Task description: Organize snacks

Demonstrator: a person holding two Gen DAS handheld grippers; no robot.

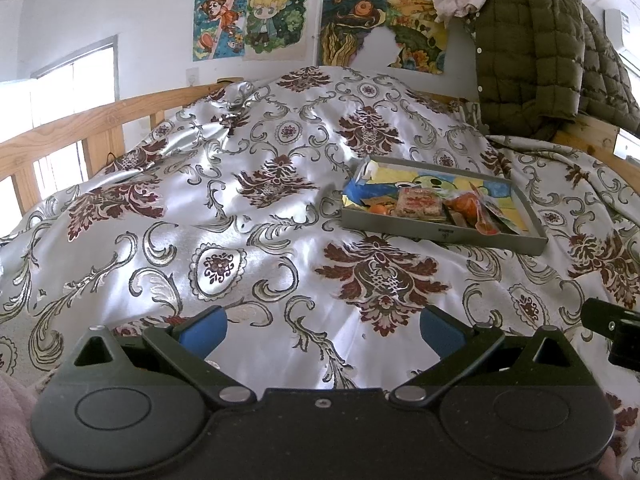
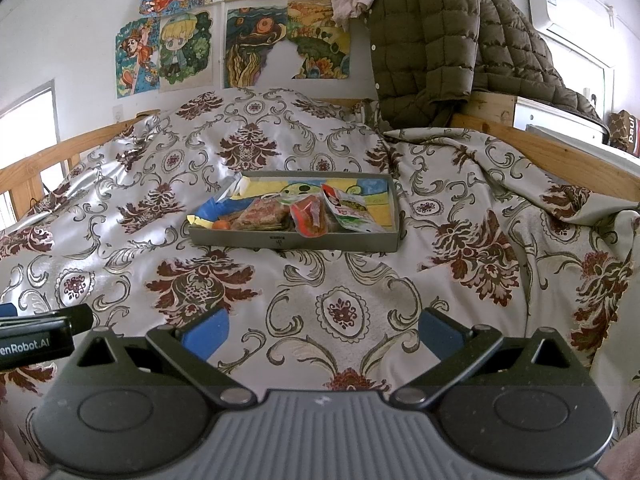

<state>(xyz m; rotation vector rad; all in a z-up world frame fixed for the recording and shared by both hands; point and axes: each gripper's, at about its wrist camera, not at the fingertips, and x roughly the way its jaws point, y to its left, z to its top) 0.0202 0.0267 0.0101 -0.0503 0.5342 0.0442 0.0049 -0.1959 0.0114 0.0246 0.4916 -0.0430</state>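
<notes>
A shallow grey tray (image 1: 444,233) (image 2: 294,241) lies on the bed and holds several snack packets: a brown-red bar (image 1: 420,204) (image 2: 262,214), an orange-red pouch (image 1: 466,205) (image 2: 308,216), a white and green packet (image 2: 352,210), a small orange round snack (image 2: 221,225) and a blue wrapper (image 1: 362,192) (image 2: 212,208). My left gripper (image 1: 322,330) is open and empty, near the bed's front, left of the tray. My right gripper (image 2: 324,332) is open and empty, in front of the tray.
The bed is covered by a shiny silver bedspread (image 1: 240,200) (image 2: 460,240) with dark red flowers. A wooden rail (image 1: 80,128) (image 2: 560,156) runs around it. An olive quilted jacket (image 1: 536,52) (image 2: 440,48) hangs at the back right. Drawings (image 1: 280,20) hang on the wall.
</notes>
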